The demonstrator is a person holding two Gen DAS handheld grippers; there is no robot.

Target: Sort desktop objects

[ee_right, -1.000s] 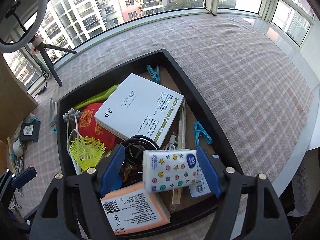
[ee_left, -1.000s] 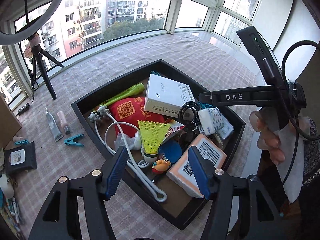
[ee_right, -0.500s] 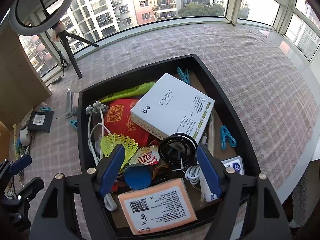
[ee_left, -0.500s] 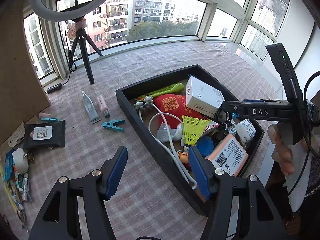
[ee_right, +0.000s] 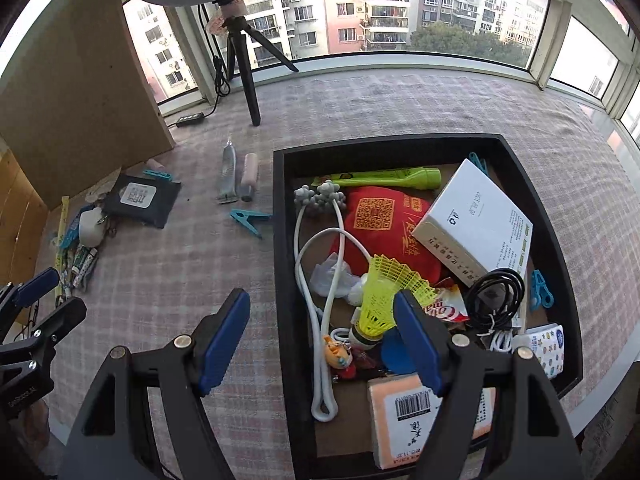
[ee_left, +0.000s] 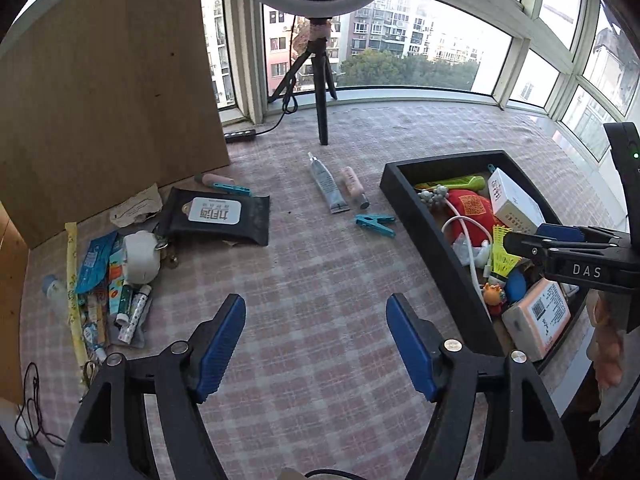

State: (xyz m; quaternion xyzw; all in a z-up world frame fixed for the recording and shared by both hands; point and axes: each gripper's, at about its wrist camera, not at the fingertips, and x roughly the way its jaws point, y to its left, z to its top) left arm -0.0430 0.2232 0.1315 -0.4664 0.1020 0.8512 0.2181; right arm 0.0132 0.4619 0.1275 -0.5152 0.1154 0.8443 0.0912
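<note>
My left gripper (ee_left: 315, 320) hangs over bare checked cloth left of the black tray (ee_left: 420, 208); its jaws are opening, with nothing between them. Beyond it lie a black wipes pack (ee_left: 218, 216), a grey tube (ee_left: 326, 182), a pink tube (ee_left: 354, 184) and a teal clothespin (ee_left: 376, 224). My right gripper (ee_right: 321, 312) is open and empty, straddling the left wall of the tray (ee_right: 282, 240). The tray holds a white box (ee_right: 480, 216), red pouch (ee_right: 380, 216), yellow shuttlecock (ee_right: 384, 284), orange packet (ee_right: 404, 412) and tissue pack (ee_right: 548, 344).
A heap of small tubes and sachets (ee_left: 116, 280) lies at the far left by a wooden board (ee_left: 100, 92). A ring-light tripod (ee_left: 320, 92) and power strip (ee_left: 240, 135) stand at the back. The person's fingers (ee_left: 608, 360) show at the right.
Both grippers have swung left: the left from over the tray to the cloth beside it, jaws wider. The tissue pack earlier between the right jaws now lies in the tray.
</note>
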